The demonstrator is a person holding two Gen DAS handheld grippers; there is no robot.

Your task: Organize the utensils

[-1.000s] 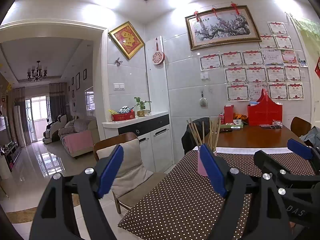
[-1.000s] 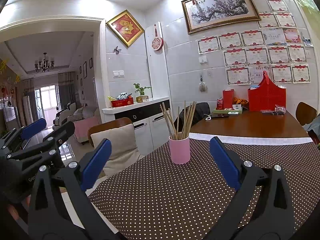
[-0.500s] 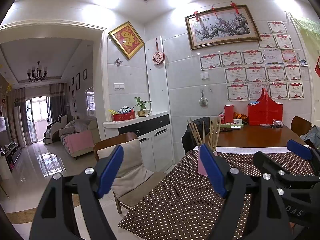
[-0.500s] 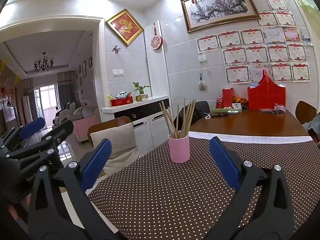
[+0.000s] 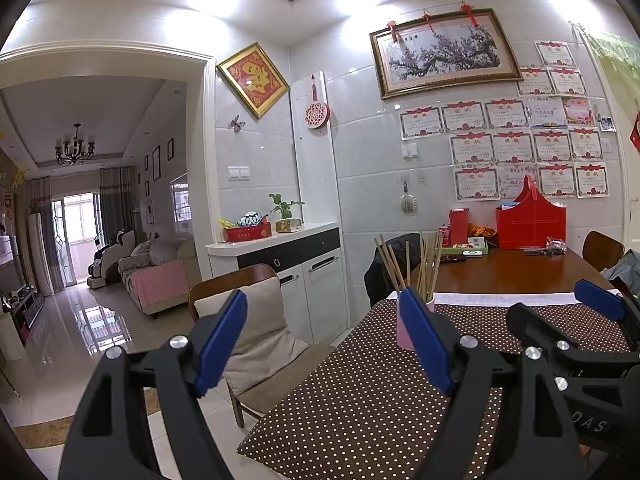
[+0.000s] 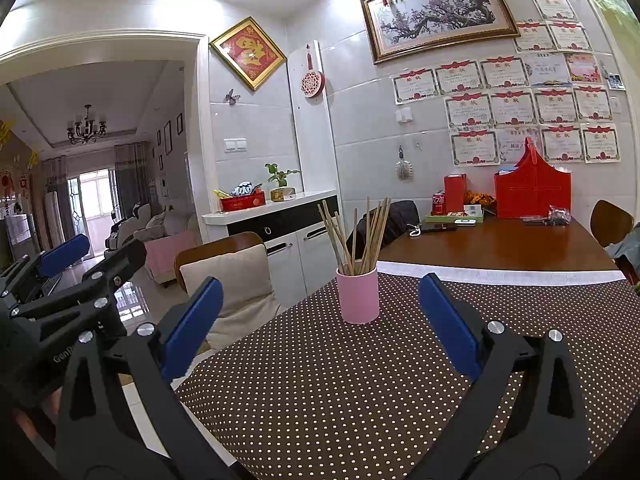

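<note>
A pink cup [image 6: 358,296] stands upright on the brown dotted tablecloth [image 6: 320,400] with several wooden chopsticks [image 6: 360,236] fanned out of it. My right gripper [image 6: 320,326] hangs open a short way in front of the cup, with nothing between its blue pads. My left gripper [image 5: 324,340] is open too and holds nothing, out over the table's left edge. In the left wrist view the cup [image 5: 402,330] is half hidden behind that gripper's right finger, with the chopsticks [image 5: 426,268] rising above it. Both grippers sit side by side and point about level.
A cushioned wooden chair [image 6: 228,276] stands at the table's left side, with a white cabinet [image 6: 288,240] behind it. The bare wooden far end of the table [image 6: 500,244] carries a red basket [image 6: 532,192], a can and small boxes. Another chair [image 6: 610,220] stands far right.
</note>
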